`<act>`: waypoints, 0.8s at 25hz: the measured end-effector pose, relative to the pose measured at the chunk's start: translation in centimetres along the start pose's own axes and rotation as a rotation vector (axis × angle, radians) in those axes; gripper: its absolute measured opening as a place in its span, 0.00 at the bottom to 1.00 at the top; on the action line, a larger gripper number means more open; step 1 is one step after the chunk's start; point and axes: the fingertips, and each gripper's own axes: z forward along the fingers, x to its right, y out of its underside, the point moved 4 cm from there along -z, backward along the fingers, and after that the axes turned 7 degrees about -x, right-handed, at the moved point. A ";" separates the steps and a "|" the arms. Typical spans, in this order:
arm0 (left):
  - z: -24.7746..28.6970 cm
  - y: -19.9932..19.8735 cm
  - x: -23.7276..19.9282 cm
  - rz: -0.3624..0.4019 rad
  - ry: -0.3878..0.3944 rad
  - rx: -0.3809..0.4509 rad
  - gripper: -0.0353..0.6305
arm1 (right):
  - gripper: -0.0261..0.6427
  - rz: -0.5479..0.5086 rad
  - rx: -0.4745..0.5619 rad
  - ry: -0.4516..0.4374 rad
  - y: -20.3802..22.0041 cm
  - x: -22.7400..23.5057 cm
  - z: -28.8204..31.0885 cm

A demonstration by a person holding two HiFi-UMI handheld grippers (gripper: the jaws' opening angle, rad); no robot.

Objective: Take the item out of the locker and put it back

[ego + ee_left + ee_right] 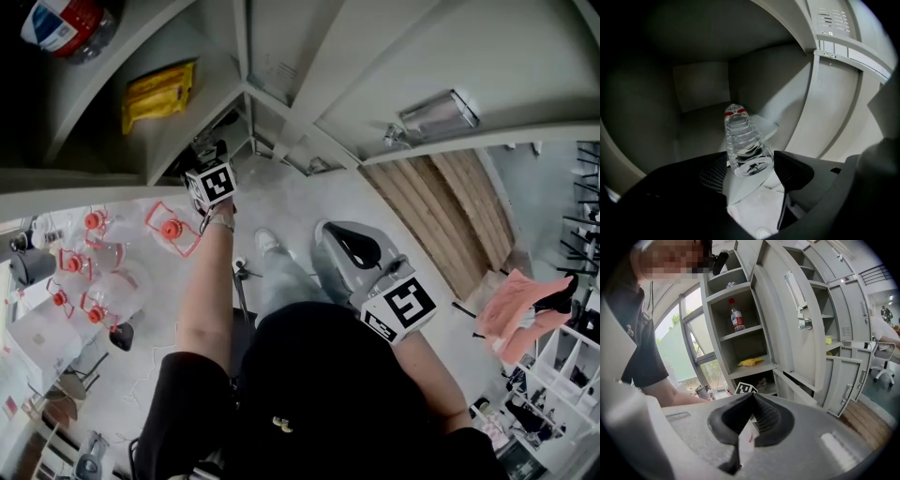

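Observation:
A clear plastic water bottle (743, 140) lies on its side on the floor of the lowest locker compartment (765, 125), base towards me. My left gripper (750, 168) reaches into that compartment. Its two dark fingers (715, 171) flank the bottle's base very closely, but the bottle rests on the shelf, so I read it as open. In the head view the left gripper (208, 159) is at the mouth of the bottom compartment and hides the bottle. My right gripper (349, 246) hangs back over the floor, away from the lockers. Its jaws (752, 399) meet at the tips, shut on nothing.
Higher shelves hold a yellow packet (159, 92) and a red-labelled bottle (66, 23). An open locker door (436, 114) with a metal handle juts out on the right. Several clear containers with red caps (94, 272) stand on the floor at left. A pink cloth (520, 314) lies at right.

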 end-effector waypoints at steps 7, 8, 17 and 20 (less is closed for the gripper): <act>0.4 -1.2 -0.7 -0.002 -0.022 -0.008 0.58 | 0.03 0.003 0.004 0.004 -0.1 0.2 0.0; 0.6 -1.4 -0.7 -0.007 -0.017 -0.007 0.58 | 0.03 0.004 0.004 0.004 0.0 0.2 0.0; 1.2 -1.5 -1.0 -0.064 0.002 -0.024 0.55 | 0.03 0.007 0.000 0.004 0.2 0.3 -0.1; 0.9 -1.1 -0.9 -0.065 -0.007 -0.018 0.52 | 0.03 0.009 0.000 0.002 0.2 0.3 -0.1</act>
